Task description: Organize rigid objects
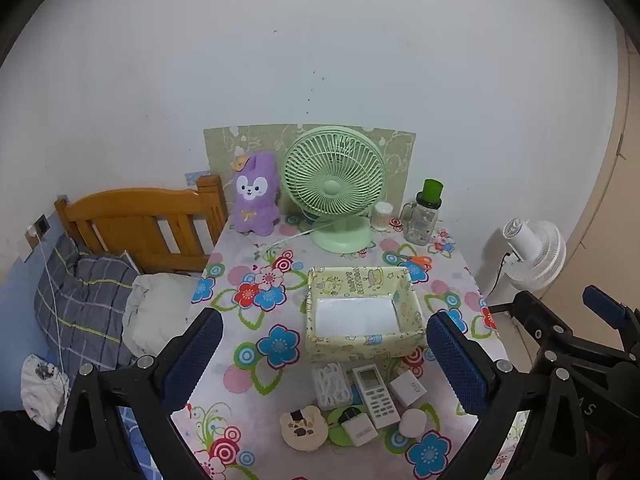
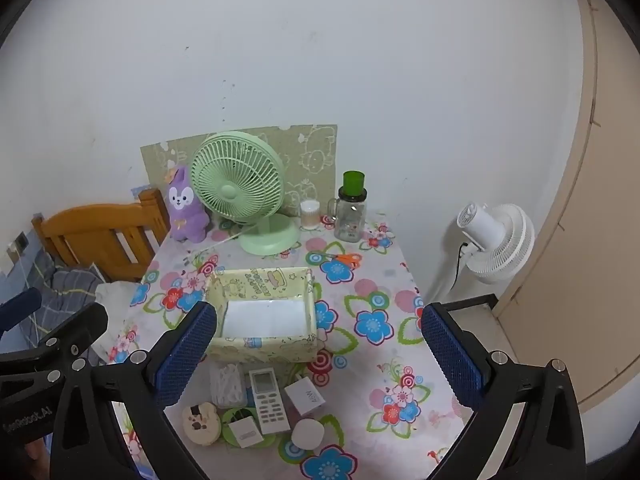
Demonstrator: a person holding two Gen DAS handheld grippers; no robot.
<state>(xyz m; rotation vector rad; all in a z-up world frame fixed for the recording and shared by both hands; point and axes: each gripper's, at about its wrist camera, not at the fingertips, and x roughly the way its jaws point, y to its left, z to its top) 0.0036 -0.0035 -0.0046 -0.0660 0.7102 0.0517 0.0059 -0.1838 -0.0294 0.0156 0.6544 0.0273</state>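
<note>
The left gripper and right gripper, each with black arms and blue textured pads, stand spread to their widest and hold nothing, both angled down over a table under a flowered cloth. Between and just below the pads of each lies a cluster of small rigid objects: a white rectangular remote control with grey buttons, a white ribbed packet to its left, a white cube-shaped charger to its right, a small white plug adapter on a green disc, a round cream compact with a bear face, and a white round lidded jar. Just beyond the cluster stands an open yellow-green patterned box with a white floor, empty. Farther back are orange-handled scissors, a pale green desk fan, a purple plush rabbit and a clear jar with a green cap.
</note>
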